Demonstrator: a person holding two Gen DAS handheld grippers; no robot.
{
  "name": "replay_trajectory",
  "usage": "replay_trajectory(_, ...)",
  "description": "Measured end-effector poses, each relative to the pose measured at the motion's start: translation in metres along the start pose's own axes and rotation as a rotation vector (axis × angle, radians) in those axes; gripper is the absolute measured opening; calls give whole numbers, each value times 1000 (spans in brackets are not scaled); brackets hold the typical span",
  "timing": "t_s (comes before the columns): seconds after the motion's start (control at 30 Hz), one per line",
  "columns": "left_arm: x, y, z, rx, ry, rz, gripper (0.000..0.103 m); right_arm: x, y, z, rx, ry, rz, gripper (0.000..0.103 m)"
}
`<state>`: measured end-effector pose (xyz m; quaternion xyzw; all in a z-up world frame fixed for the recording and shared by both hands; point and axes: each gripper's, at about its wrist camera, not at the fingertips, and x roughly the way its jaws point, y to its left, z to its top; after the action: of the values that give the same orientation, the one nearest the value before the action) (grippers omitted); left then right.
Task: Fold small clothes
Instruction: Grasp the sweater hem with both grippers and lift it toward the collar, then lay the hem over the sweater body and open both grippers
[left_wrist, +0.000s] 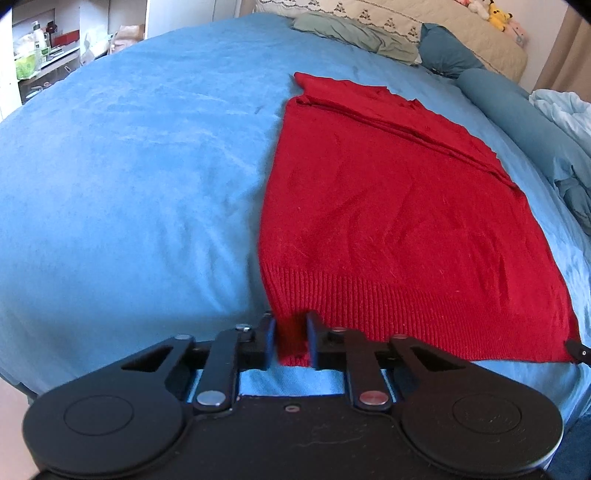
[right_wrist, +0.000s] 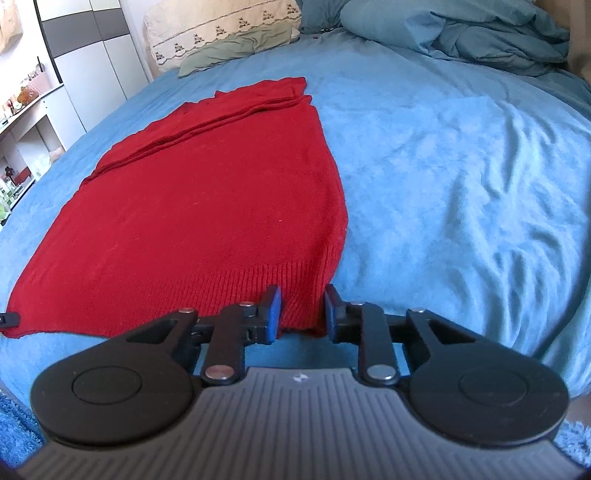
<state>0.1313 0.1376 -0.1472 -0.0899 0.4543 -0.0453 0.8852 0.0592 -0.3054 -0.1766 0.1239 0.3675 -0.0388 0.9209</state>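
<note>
— Left gripper sits at the near left corner of the sweater, jaws a little apart with the ribbed hem between them. I can't tell if the pads are pinching yet.

— And the right gripper?

— Same at the near right corner: jaws part open, hem between them, grip unclear. The sweater lies flat on the bed, sleeves seemingly folded in, collar end at the far side near the pillows.

— So what could go wrong?

— If one side closes on only the top layer, lifting would peel the layers apart and the fold would come out crooked. The knit looks loose and stretchy, so uneven pulls from the two hands would likely skew the hem.

— Anything else?

— The bedcover is soft and wrinkled to the right; a low jaw could snag it along with the hem and drag it up.
</note>
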Motion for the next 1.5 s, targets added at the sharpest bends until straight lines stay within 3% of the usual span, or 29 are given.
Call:
replay_trajectory(0.13, -3, -1, 1, -7, 0, 1, 6, 0, -4, 1, 16, -4, 15, 26)
replay_trajectory(0.4, -36, -3, 22, -58, -110, -48, 5, -27, -12, 33, 103, -53, 103, 24)
replay_trajectory(0.53, -47, -8, 66, -93, -191, -83, 4, -34, -11, 81, 151, -102, 162, 23)
replay_trajectory(0.7, -32, -25, 164, -115, -301, -94, 4, -8, 1, 182, 161, -177, 223, 22)
replay_trajectory(0.87, 31, -61, 282, -98, -393, -32, 4, 76, -1, 299, 183, -227, 221, 20)
replay_trajectory(0.97, 109, -77, 337, -126, -375, 23, 5, 156, -4, 348, 173, -230, 170, 20)
replay_trajectory(1.1, 223, -75, 363, -176, -263, 80, 5, 265, -6, 364, 136, -189, 95, 20)
replay_trajectory(1.17, 262, -70, 362, -194, -227, 99, 4, 305, -8, 361, 143, -150, 60, 17)
replay_trajectory(1.27, 284, -64, 365, -222, -228, 94, 5, 334, -13, 360, 142, -158, 47, 17)
replay_trajectory(1.33, 280, -59, 364, -240, -257, 83, 10, 336, -14, 363, 115, -178, 47, 20)
replay_trajectory(1.37, 271, -56, 362, -244, -286, 80, 23, 331, -16, 362, 119, -200, 68, 21)
replay_trajectory(1.4, 260, -58, 363, -237, -317, 98, 52, 325, -18, 362, 119, -217, 77, 34)
replay_trajectory(1.43, 245, -59, 361, -220, -352, 122, 65, 316, -18, 361, 109, -227, 77, 64)
replay_trajectory(1.47, 227, -63, 356, -204, -383, 140, 77, 305, -15, 358, 84, -254, 77, 75)
replay_trajectory(1.5, 210, -66, 351, -177, -402, 147, 77, 292, -12, 355, 54, -282, 82, 83)
